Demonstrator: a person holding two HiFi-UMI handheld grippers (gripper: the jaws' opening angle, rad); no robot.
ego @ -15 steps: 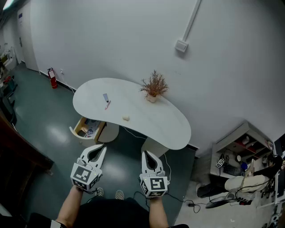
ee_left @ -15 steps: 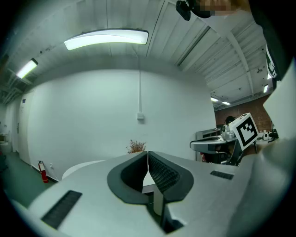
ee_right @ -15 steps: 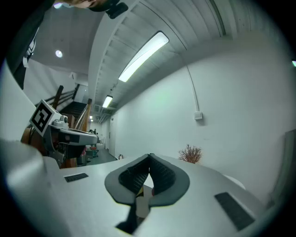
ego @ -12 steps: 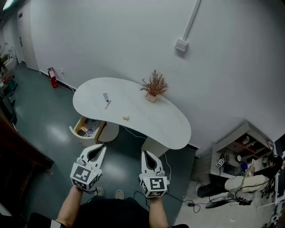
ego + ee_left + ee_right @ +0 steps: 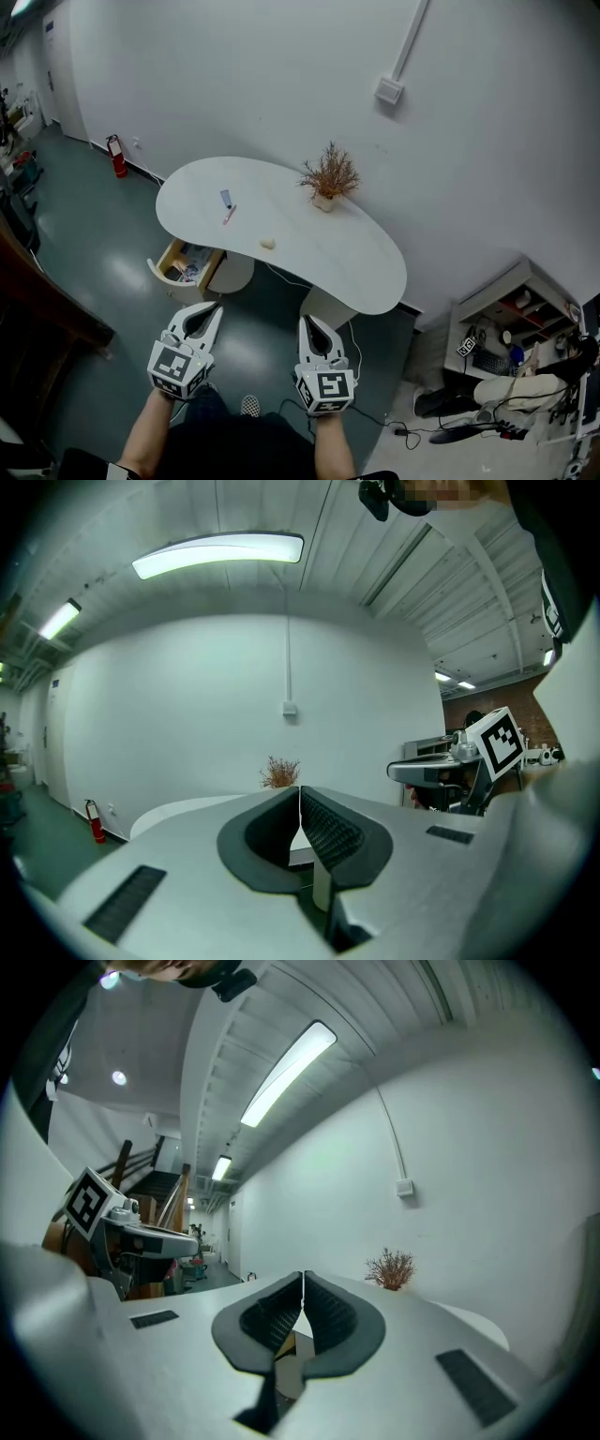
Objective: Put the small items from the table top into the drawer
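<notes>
White wall (image 5: 234, 84) backs a curved white bench (image 5: 347, 255), where a small blue item (image 5: 225, 199), a red pen (image 5: 228, 216) and a pale lump (image 5: 267, 244) lie apart; the drawer (image 5: 157, 275) under its left end stands open. Left tongs (image 5: 217, 307) and right tongs (image 5: 307, 322) hang well short of the bench above the floor (image 5: 103, 272), both pressed shut on nothing.

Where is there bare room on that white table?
The table is bare at its right end, past the plant, and along its far-left rim. The left-middle is busiest: blue item, red pen, cream lump.
</notes>
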